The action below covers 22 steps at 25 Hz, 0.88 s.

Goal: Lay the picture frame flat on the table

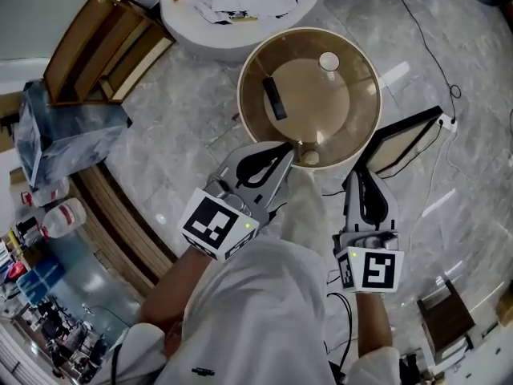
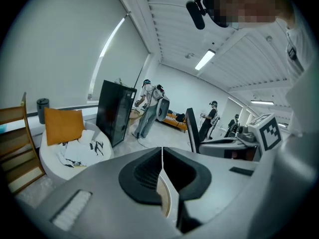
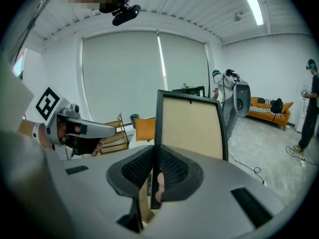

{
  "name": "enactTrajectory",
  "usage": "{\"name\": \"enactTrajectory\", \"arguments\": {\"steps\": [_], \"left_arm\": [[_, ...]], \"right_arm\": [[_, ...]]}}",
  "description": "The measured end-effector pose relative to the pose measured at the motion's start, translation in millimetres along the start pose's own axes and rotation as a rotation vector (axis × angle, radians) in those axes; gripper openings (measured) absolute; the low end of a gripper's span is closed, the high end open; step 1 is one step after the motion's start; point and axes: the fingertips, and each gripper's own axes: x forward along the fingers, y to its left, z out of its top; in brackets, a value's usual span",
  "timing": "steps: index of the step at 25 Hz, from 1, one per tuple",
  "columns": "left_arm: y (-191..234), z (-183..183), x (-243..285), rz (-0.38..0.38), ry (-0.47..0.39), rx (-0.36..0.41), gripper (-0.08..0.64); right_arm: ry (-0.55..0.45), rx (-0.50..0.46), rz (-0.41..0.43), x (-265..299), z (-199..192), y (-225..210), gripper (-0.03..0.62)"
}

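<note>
The picture frame (image 1: 403,141) has a black border and a tan back. It hangs tilted in the air just right of the round brown table (image 1: 365,127). My right gripper (image 1: 362,172) is shut on the frame's left edge. In the right gripper view the frame (image 3: 192,126) rises upright from that gripper (image 3: 154,156). My left gripper (image 1: 280,157) is shut with nothing held, its tips at the table's near rim. In the left gripper view the frame (image 2: 191,128) shows edge-on beyond the left gripper (image 2: 162,151).
A black remote (image 1: 274,99) and a small white disc (image 1: 329,61) lie on the table. Behind it stands a white round seat (image 1: 200,34) with an orange cushion and patterned cloth. A wooden rack (image 1: 100,46), a plastic bag (image 1: 68,131) and a floor cable (image 1: 437,62) surround me.
</note>
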Motion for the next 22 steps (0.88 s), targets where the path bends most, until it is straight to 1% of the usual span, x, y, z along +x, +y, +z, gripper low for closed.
{"name": "enactTrajectory", "arguments": {"steps": [7,12,15,18,22], "left_arm": [[36,-58,38,0.057,0.047,-0.034,0.011],[68,-106,61,0.121,0.075,-0.052,0.011],[81,-134,80,0.124,0.084,-0.064,0.011],[90,-157,92,0.136,0.101,-0.053,0.011],[100,-185,107,0.143,0.131,-0.066,0.011]], "right_arm": [[0.076,0.037,0.013,52,-64,-18,0.037],[0.14,0.071,0.024,87,-125,-22,0.037],[0.178,0.084,0.032,107,-157,-22,0.037],[0.211,0.097,0.045,123,-187,-19,0.037],[0.25,0.119,0.033,144,-216,-23,0.037]]}}
